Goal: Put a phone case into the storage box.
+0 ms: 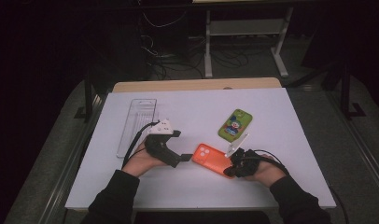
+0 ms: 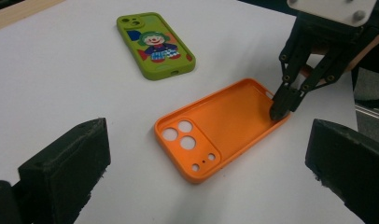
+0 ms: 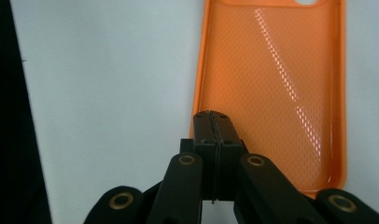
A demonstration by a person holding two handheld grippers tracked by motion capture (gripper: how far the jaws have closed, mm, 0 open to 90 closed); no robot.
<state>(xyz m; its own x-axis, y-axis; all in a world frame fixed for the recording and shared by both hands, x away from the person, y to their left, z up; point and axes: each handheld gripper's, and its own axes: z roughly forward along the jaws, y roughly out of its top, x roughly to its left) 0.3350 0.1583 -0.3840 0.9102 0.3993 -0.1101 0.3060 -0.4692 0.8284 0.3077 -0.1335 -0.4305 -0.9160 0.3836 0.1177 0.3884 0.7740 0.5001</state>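
Observation:
An orange phone case [image 1: 210, 158] lies hollow side up on the white table, camera holes towards the left gripper [image 1: 180, 145]. That gripper is open, its two black jaws standing wide apart just left of the case [image 2: 215, 130] with nothing between them. My right gripper [image 1: 229, 171] is shut, its pads pressed together. Its tip [image 2: 277, 112] rests at the rim of the case's near right corner [image 3: 271, 93]. Whether the thin rim is pinched between the pads cannot be told.
A green phone case [image 1: 235, 125] with a clown picture [image 2: 155, 44] lies face up behind the orange one. A clear plastic tray [image 1: 137, 125] sits at the back left. The table's near edge [image 1: 197, 205] runs just below both forearms.

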